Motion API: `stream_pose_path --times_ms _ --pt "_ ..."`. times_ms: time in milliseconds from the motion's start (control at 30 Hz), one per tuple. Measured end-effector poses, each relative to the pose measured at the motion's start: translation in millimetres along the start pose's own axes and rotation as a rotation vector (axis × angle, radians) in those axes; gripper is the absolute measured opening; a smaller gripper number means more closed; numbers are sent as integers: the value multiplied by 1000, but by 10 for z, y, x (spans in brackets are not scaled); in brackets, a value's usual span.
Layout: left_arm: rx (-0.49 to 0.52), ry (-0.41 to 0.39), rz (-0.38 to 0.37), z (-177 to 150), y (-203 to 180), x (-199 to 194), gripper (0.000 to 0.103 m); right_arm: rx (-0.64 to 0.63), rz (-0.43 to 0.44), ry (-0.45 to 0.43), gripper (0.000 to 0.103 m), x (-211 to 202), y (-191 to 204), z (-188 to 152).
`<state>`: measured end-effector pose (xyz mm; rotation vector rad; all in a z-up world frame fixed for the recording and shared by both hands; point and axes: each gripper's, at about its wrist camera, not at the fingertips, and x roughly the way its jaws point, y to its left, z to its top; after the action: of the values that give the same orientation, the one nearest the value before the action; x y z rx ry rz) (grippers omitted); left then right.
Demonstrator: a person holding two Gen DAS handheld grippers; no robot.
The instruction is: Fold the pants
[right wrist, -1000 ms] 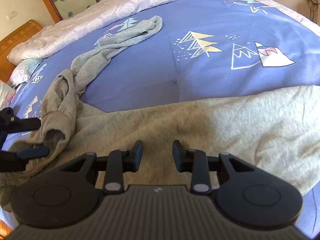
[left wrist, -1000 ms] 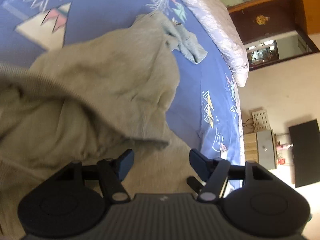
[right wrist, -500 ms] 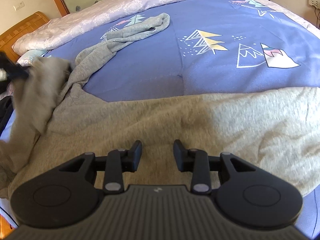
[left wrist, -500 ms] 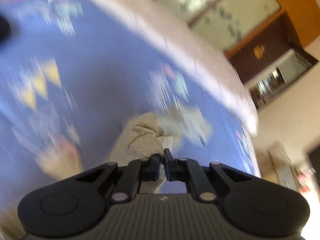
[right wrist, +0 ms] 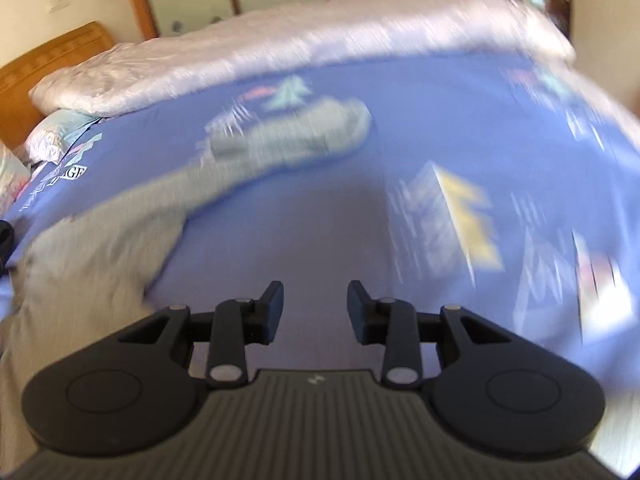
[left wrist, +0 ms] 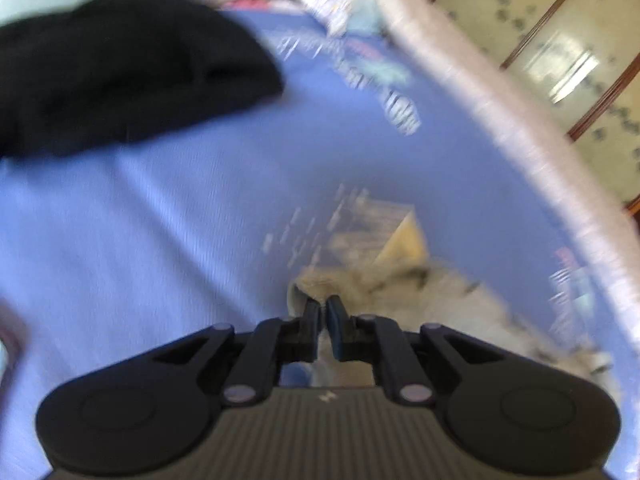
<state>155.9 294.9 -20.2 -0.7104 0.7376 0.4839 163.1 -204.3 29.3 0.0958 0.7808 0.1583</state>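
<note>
A second before, the left tongs (left wrist: 323,312) were wide over the gray pants (left wrist: 436,300). They had snapped tight on a fold, low in the frame on the blue bed (left wrist: 160,216). The right tongs (right wrist: 315,300) stayed half open, empty; pants lay left (right wrist: 104,248).

Soft grey knit pants (right wrist: 120,240) lie on a seemingly smooth, matt blue cloth bedsheet (right wrist: 320,220).
</note>
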Motion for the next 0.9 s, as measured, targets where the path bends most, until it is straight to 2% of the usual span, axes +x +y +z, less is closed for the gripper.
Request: stream_pose_path --times_ms 33,67,133,167,267,367,433,467,500,533,600,667,800,900 --pt "30 -67 25 -122 -66 -23 8 -34 -3 -14 38 138 73 180" --pt "110 -119 79 -242 -199 -28 9 -68 -2 -26 40 267 145 329" --pt "272 -204 187 -463 -431 8 8 -158 -3 -57 53 571 344 622" --pt "312 -211 217 -497 -513 26 7 -205 -13 -73 56 721 446 739" --pt "298 -216 207 -483 -509 53 7 -349 -41 -80 58 1216 683 988" --pt "298 -233 201 -524 -479 75 7 -494 -121 4 57 1743 802 1022" --pt "306 -245 208 -545 -488 73 7 -576 -189 57 49 2022 804 986" --pt "308 -248 210 -529 -485 53 7 -594 -220 61 11 2094 778 984" --pt "309 -251 210 -523 -486 54 7 -570 -245 61 4 2113 714 1014" --pt "307 -252 208 -506 -478 56 7 -510 -250 33 4 2037 631 1079" --pt "302 -254 203 -513 -465 47 8 -312 -216 -51 4 1734 370 1286" --pt "298 -255 199 -501 -459 60 8 -125 -189 -117 4 1312 45 1504" --pt "291 -255 193 -498 -448 53 8 121 -151 -247 4 276 -528 1783" --pt "285 -254 191 -500 -441 45 9 273 -134 -310 4 -515 -907 1836"
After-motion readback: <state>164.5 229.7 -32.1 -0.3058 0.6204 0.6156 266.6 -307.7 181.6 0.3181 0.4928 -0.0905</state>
